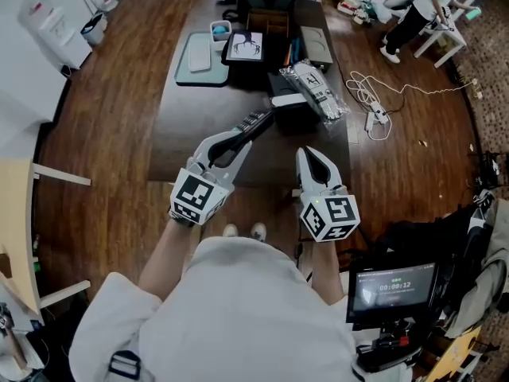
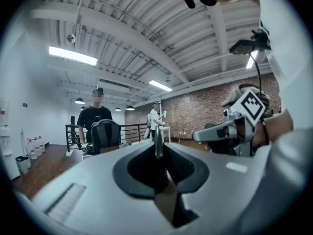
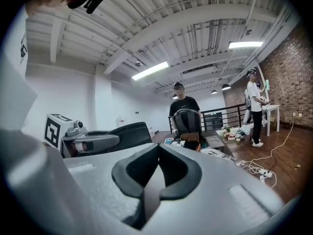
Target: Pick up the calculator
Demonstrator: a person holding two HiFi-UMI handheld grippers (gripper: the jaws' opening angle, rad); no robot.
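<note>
In the head view my left gripper (image 1: 241,139) is shut on the near end of a dark, slim calculator (image 1: 256,122), held lifted above the dark table (image 1: 187,130) and slanting up to the right. Its own camera sees the calculator edge-on as a thin grey strip (image 2: 158,140) pinched between the jaw tips of the left gripper (image 2: 159,150). The right gripper view shows it as a dark slab (image 3: 122,132) sticking out of the left gripper. My right gripper (image 1: 308,153) hovers beside it over the table's near edge, and in its own view the right gripper (image 3: 157,150) has its jaws together with nothing between them.
Farther back on the table lie a pale green tray (image 1: 199,58), a black case with a white picture (image 1: 246,50), a clear plastic package (image 1: 314,90) and a white bar (image 1: 286,99). A white cable with a power strip (image 1: 375,116) lies on the floor at right. A person (image 1: 413,10) stands at the far right.
</note>
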